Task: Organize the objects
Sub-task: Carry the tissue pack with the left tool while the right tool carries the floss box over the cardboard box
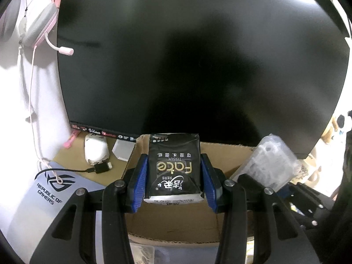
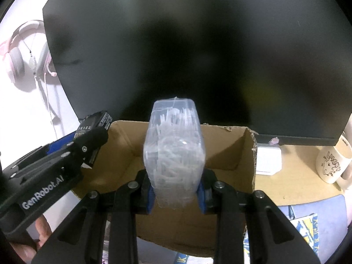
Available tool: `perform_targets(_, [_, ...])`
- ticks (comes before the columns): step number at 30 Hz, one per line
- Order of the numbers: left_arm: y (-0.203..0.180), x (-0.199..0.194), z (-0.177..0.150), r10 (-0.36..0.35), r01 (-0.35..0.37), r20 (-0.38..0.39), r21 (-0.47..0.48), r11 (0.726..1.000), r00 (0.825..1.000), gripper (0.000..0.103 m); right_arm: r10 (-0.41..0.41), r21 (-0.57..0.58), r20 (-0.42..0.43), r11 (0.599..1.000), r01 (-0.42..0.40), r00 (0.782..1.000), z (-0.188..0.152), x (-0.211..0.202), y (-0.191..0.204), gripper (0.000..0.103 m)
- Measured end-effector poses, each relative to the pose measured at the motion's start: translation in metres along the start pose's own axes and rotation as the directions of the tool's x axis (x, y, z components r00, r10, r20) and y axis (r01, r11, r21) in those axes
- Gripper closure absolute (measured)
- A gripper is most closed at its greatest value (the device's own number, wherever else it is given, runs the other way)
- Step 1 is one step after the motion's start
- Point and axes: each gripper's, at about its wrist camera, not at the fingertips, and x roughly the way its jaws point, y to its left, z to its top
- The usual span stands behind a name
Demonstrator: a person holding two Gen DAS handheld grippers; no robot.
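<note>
Tissue pack point(image 1: 173, 167) clamped between left gripper point(image 1: 173, 183) jaws, over box point(image 1: 222, 156) | clear bag point(image 2: 175, 154) pinched in right gripper point(image 2: 175, 194), over same box | advice: lower each inside the walls before opening, one at a time, since grippers crowd | beyond: monitor point(image 1: 198, 55) close behind; mouse point(image 1: 96, 150) left, mug point(image 2: 332, 162) right.

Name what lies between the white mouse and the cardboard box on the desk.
In the left wrist view, a small white box sits between the white mouse and the cardboard box.
</note>
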Motion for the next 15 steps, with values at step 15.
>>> perform_targets(15, [0.003,0.034,-0.012,0.099,-0.097,-0.138,0.022,0.995,0.985,0.058,-0.027,-0.03,-0.046,0.999,0.026,0.999,-0.004,0.012,-0.001,0.07])
